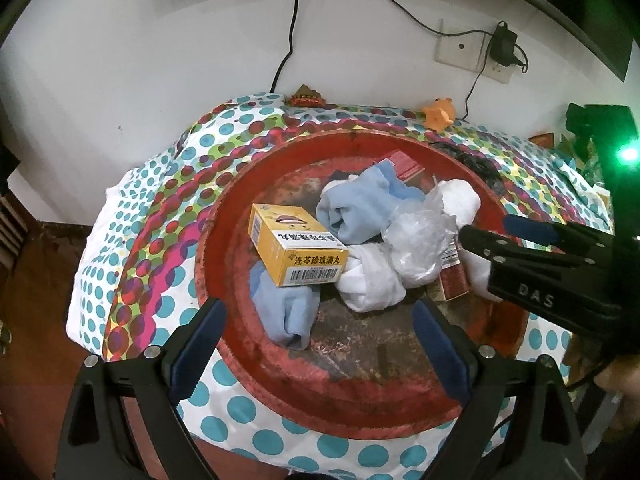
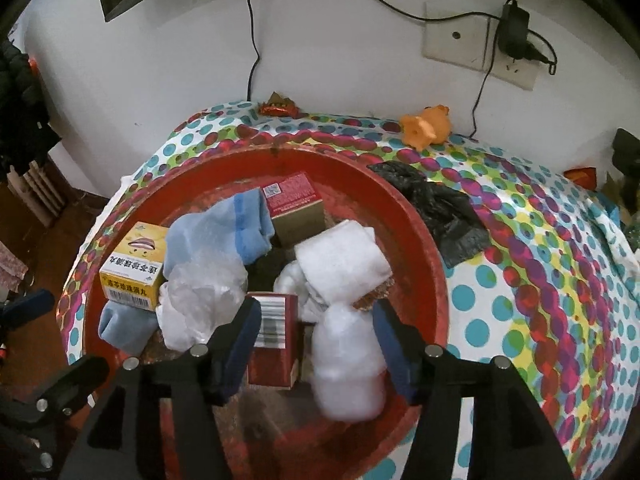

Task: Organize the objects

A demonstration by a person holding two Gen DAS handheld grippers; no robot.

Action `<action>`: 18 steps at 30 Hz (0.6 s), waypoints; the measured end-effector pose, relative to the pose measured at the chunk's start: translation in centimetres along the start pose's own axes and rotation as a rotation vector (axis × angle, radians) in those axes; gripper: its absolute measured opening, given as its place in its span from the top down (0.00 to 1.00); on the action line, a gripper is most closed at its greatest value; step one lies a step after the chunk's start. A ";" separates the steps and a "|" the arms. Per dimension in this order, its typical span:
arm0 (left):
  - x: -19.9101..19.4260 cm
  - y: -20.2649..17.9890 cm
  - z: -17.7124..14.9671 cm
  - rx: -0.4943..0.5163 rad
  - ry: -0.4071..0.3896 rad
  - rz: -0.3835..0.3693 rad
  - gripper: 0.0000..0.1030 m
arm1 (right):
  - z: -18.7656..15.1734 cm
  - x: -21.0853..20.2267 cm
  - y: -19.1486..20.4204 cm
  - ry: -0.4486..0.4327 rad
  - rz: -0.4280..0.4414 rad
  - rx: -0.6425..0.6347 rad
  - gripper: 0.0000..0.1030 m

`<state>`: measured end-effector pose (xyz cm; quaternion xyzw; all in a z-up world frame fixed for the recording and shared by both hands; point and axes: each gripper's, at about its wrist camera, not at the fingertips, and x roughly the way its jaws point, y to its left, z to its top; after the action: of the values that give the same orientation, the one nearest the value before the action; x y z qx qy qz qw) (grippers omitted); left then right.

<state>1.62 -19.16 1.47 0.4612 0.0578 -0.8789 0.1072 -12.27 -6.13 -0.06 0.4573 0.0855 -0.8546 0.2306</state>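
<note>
A round red tray [image 1: 224, 216] on the dotted cloth holds a yellow medicine box [image 1: 298, 246], two blue socks [image 1: 284, 312] [image 1: 360, 204], white rolled socks [image 1: 370, 280], crumpled clear plastic [image 1: 416, 240] and red boxes [image 2: 294, 196]. My left gripper [image 1: 320, 320] is open over the near part of the tray, with one blue sock just ahead of its fingers. My right gripper [image 2: 316, 320] is open low over the tray. A red box [image 2: 272, 340] and a blurred white bundle [image 2: 348, 364] lie between its fingers, and neither is gripped.
An orange toy [image 2: 426, 126] and a small red-gold ornament [image 2: 276, 106] sit at the table's far edge by the wall. A black plastic bag [image 2: 440, 212] lies right of the tray. Cables hang from a wall socket [image 2: 516, 60]. The table drops off at left.
</note>
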 end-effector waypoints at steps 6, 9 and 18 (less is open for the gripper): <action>0.0 0.0 -0.2 -0.015 0.010 -0.005 0.10 | -1.3 -2.2 0.5 0.008 -0.041 -0.015 0.38; -0.2 -0.2 -0.3 -0.015 0.010 -0.006 0.10 | -2.2 -3.4 0.7 0.017 -0.047 -0.012 0.38; -0.8 -1.5 -0.4 0.003 0.010 0.000 0.10 | -4.8 -6.2 0.9 0.023 -0.088 -0.007 0.37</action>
<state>2.04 -17.57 1.92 0.4656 0.0571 -0.8767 0.1064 -5.27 -3.26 2.38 0.4619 0.1112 -0.8584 0.1937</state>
